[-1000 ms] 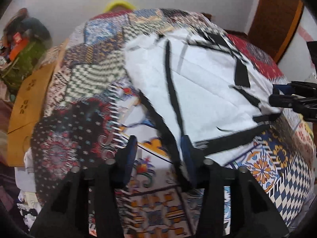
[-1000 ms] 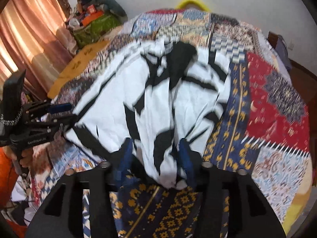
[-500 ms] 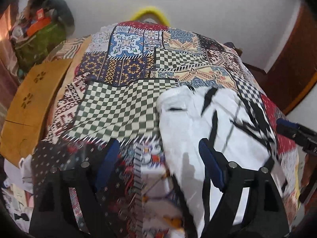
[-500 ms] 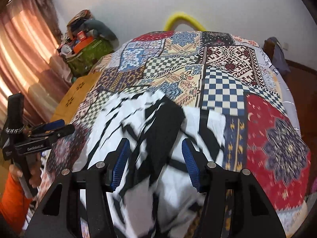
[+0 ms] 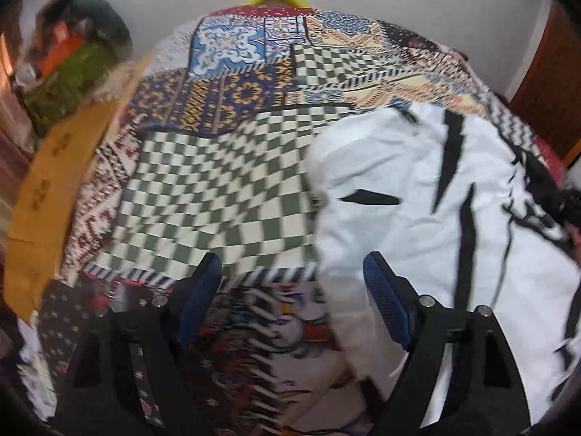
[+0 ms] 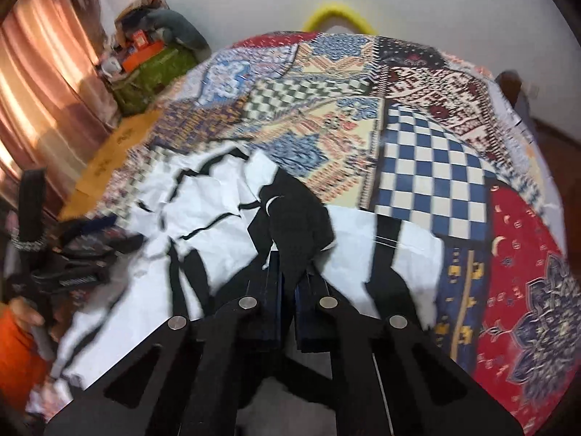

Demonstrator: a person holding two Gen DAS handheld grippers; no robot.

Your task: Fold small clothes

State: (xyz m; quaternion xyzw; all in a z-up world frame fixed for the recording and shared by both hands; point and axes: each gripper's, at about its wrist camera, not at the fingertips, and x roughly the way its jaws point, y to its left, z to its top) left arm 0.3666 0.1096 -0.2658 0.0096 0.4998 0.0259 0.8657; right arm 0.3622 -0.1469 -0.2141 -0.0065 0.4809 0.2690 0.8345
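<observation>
A white garment with black stripes [image 5: 417, 200] lies crumpled on the patchwork bedspread [image 5: 218, 189]. My left gripper [image 5: 294, 301] is open and empty, its right finger at the garment's left edge. My right gripper [image 6: 288, 283] is shut on a black part of the garment [image 6: 294, 225] and holds it raised; the white cloth [image 6: 218, 232] spreads to its left and right. The left gripper shows in the right wrist view [image 6: 83, 258] at the garment's left side, held by a hand in an orange sleeve.
The bedspread [image 6: 428, 167] covers the whole bed. A yellow hoop [image 6: 337, 18] stands at the far wall. A green bag with clutter [image 6: 152, 69] and a yellow-brown board [image 5: 54, 181] lie to the left. Curtains [image 6: 40, 83] hang at far left.
My right gripper was open over the garment and has now shut on its black part. My left gripper stayed open and shifted along the garment's left edge.
</observation>
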